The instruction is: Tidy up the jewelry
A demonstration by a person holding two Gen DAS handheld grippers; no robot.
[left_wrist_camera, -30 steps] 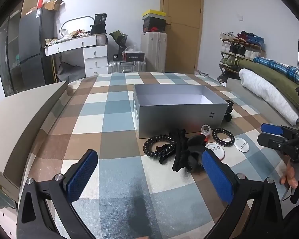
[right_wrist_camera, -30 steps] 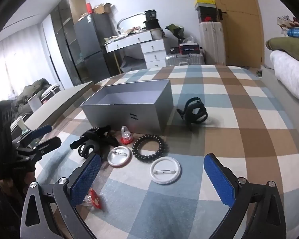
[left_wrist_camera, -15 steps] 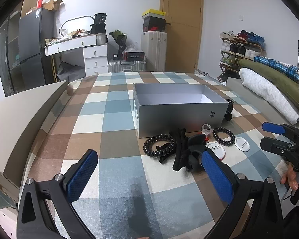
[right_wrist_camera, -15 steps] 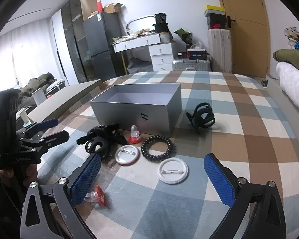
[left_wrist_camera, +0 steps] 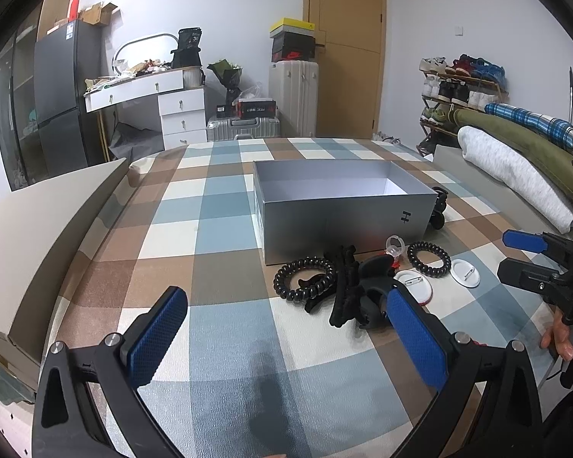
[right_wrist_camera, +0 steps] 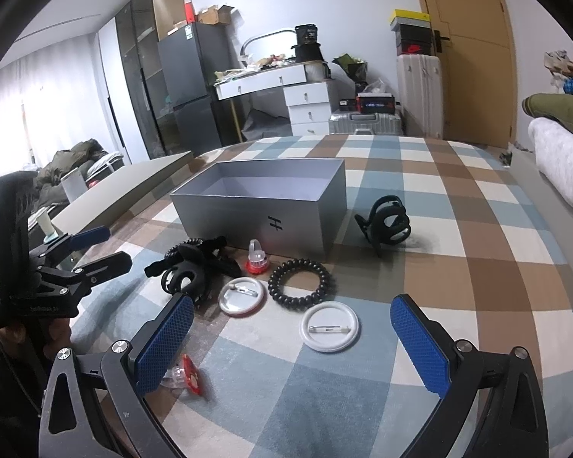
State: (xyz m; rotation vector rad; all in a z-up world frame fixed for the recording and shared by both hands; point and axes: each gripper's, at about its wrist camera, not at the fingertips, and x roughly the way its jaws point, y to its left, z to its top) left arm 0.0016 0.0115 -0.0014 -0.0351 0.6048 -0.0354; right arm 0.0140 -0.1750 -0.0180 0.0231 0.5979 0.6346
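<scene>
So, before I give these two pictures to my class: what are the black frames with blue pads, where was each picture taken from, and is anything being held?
They are hand-held grippers, one in each of a person's hands, each carrying a forward-looking fisheye camera. One picture looks along the left gripper, the other along the right gripper; each also shows the other gripper at its edge. Both are open and hold nothing. On the checked cloth stands an open grey box, empty as far as can be seen. In front of it lie black coiled hair ties, black hair claws, two round pin badges and small red-and-clear pieces. Another black claw lies beside the box.
</scene>
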